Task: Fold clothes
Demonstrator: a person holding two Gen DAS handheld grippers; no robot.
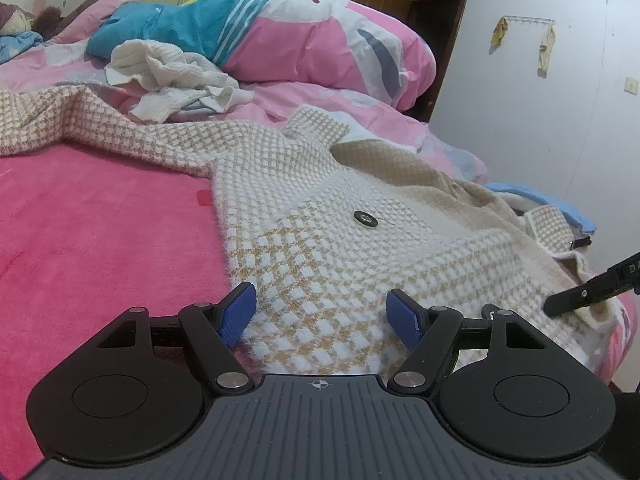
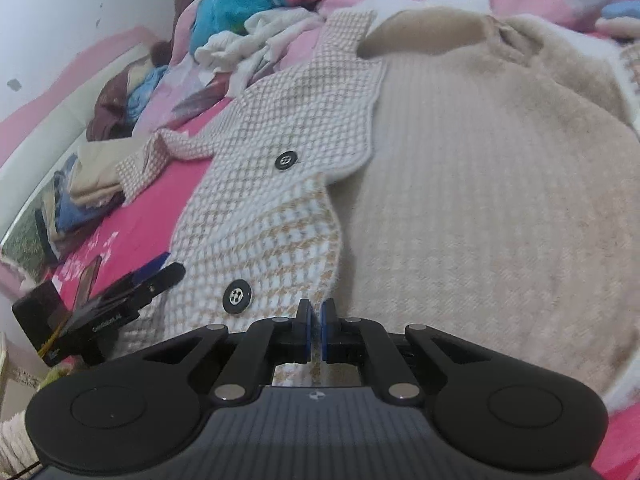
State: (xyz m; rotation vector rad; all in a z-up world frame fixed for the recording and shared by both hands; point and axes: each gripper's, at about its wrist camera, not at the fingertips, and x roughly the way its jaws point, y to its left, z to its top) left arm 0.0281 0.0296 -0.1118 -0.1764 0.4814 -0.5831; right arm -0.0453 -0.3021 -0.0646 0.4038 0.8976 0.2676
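My right gripper (image 2: 316, 330) is clamped on the cardigan's (image 2: 280, 216) front edge, lower centre. My left gripper (image 1: 322, 318) rests on the hem, jaws apart.

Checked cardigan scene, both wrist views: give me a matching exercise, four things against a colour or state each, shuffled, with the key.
Things:
1. left gripper
2. right gripper
3. checked cardigan
4. blanket

Colour or state:
A. deep pink, lying under the garment
B. jaws standing wide apart over the hem
C. front panel turned back, plain beige inside showing
D. jaws closed together at the edge of the front panel

Pairs: 1-B, 2-D, 3-C, 4-A
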